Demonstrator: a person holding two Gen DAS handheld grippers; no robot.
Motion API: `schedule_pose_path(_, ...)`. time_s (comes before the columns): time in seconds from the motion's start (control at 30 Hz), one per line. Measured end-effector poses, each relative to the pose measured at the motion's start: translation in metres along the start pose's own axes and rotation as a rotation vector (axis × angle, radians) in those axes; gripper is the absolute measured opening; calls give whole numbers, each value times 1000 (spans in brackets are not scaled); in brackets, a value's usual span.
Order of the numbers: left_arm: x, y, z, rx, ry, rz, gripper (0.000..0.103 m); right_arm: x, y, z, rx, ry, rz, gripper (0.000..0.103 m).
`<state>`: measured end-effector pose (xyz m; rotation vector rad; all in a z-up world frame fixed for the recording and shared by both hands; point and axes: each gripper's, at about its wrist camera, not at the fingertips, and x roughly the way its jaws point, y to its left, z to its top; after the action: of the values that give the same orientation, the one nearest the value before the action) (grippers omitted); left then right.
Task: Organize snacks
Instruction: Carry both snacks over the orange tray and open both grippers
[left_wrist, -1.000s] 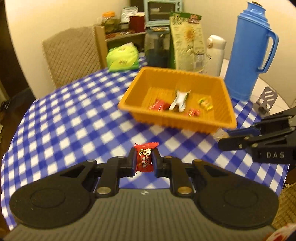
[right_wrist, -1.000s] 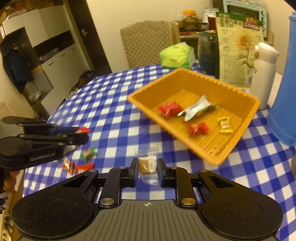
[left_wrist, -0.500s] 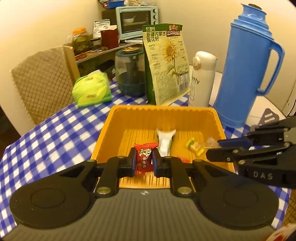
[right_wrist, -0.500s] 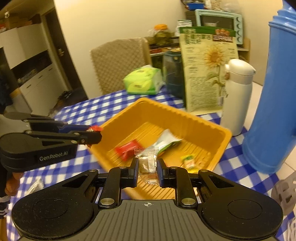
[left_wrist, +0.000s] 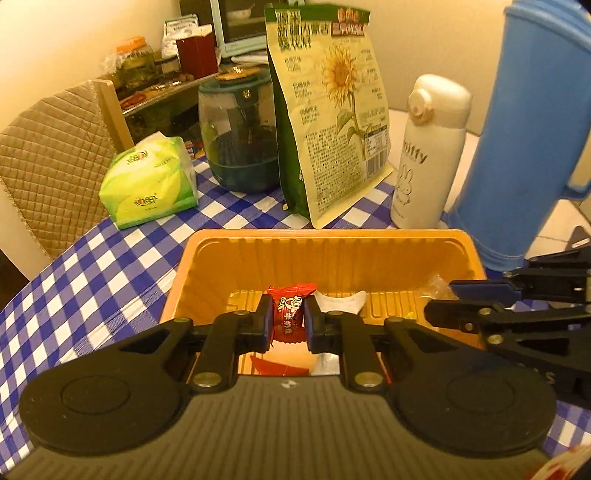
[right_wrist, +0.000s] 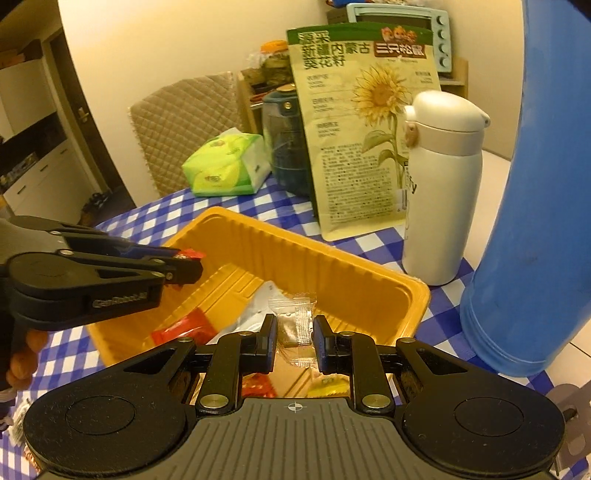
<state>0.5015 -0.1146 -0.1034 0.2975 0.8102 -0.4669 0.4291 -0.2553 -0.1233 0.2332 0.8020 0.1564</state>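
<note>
Both claws are over the orange tray (left_wrist: 332, 254) now, each with a snack in hand. The left claw (left_wrist: 287, 323) is closed on a red candy (left_wrist: 288, 317), pinched upright between its fingers, sitting centre frame just inside the tray's near rim. In the right wrist view, the right claw (right_wrist: 294, 341) is closed on a clear-wrapped brown candy (right_wrist: 297, 326), also above the tray's near edge, at lower centre.

Inside the tray, a white packet (right_wrist: 258, 306) and a red wrapper (right_wrist: 184, 326) lie on the ribbed floor; a yellow sweet (right_wrist: 332, 387) peeks out under the right claw. The far half of the tray floor shows bare ribs, so there is room there.

Edges are tight beyond the far rim. The sunflower seed bag (left_wrist: 332, 110) stands just behind it at upper centre, the white bottle (left_wrist: 424, 155) beside that, and the big blue thermos (left_wrist: 524, 140) crowds the right side of the frame, close to the tray's right corner. A green tissue pack (left_wrist: 151, 184) and a dark jar (left_wrist: 240, 136) sit at upper left.

The two claws are near each other: the right one reaches in from the right edge of the left wrist view, level with the tray's right rim. To the left of the tray, the blue checked surface (left_wrist: 92, 295) lies open.
</note>
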Motion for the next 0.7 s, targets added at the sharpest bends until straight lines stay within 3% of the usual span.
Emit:
schedule_pose_path(0.33,36,-5,10,21,53,15,18,9,-11,3,30,2,-6,21)
schedule_pose_path(0.7,33,0,9,-9,53,6,22,13,-14,3,41,10,-7,21)
